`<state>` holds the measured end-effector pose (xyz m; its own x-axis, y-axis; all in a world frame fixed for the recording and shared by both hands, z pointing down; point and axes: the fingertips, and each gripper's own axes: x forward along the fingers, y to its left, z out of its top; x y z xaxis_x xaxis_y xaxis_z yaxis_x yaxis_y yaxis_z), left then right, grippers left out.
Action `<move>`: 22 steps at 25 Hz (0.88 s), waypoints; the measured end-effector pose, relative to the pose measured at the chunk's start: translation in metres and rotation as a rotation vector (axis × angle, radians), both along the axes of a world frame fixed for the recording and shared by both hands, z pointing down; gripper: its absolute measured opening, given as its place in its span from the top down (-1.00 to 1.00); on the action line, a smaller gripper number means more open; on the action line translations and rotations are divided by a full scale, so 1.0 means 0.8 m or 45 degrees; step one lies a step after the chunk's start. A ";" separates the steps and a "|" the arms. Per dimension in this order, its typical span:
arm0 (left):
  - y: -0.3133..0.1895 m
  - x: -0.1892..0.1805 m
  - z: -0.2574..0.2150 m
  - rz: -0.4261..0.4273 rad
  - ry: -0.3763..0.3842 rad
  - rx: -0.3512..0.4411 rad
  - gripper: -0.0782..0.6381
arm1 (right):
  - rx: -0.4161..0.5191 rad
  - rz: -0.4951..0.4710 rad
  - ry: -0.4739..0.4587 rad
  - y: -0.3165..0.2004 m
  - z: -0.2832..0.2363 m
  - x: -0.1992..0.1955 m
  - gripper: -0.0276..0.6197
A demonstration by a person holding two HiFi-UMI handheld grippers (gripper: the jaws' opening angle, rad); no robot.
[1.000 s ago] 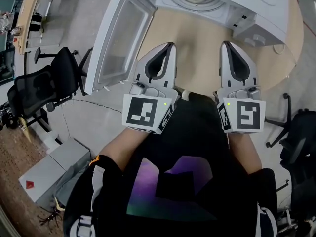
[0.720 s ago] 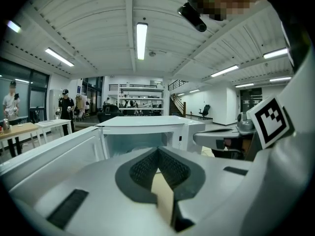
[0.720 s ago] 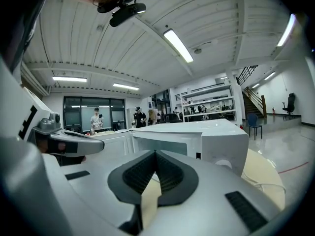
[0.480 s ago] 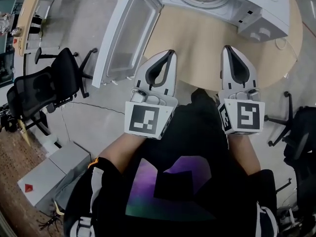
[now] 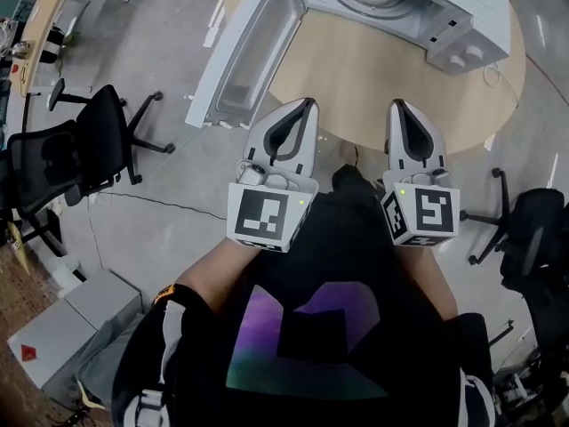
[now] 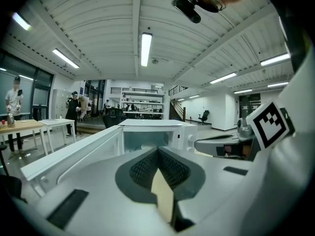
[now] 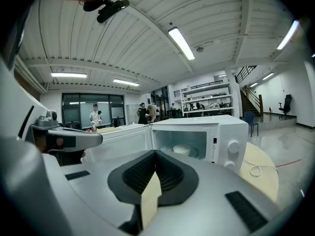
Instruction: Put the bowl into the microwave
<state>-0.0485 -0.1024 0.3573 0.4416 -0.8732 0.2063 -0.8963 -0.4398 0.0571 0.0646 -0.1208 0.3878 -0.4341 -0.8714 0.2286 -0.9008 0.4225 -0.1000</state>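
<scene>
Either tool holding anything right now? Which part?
Nothing held. Left tool and right tool are both shut and empty; the bowl sits inside the open microwave.

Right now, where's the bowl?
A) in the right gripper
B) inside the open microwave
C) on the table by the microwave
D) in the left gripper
B: the right gripper view shows the bowl sitting inside the microwave, whose door is swung open.

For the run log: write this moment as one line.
left hand-held gripper: shut, empty | right hand-held gripper: shut, empty | bowl: inside microwave | microwave door: open
</scene>
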 end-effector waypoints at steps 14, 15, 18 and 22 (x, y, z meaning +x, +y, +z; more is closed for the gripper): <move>0.125 -0.060 -0.007 0.033 0.016 -0.004 0.65 | 0.055 0.049 0.094 0.125 -0.034 -0.050 0.86; 0.133 -0.064 -0.008 0.037 0.018 -0.002 0.65 | 0.054 0.055 0.092 0.134 -0.036 -0.053 0.86; 0.158 -0.073 -0.011 0.055 0.022 -0.001 0.65 | 0.052 0.072 0.091 0.160 -0.041 -0.063 0.86; 0.185 -0.086 -0.015 0.075 0.041 0.002 0.65 | 0.056 0.093 0.105 0.187 -0.048 -0.077 0.86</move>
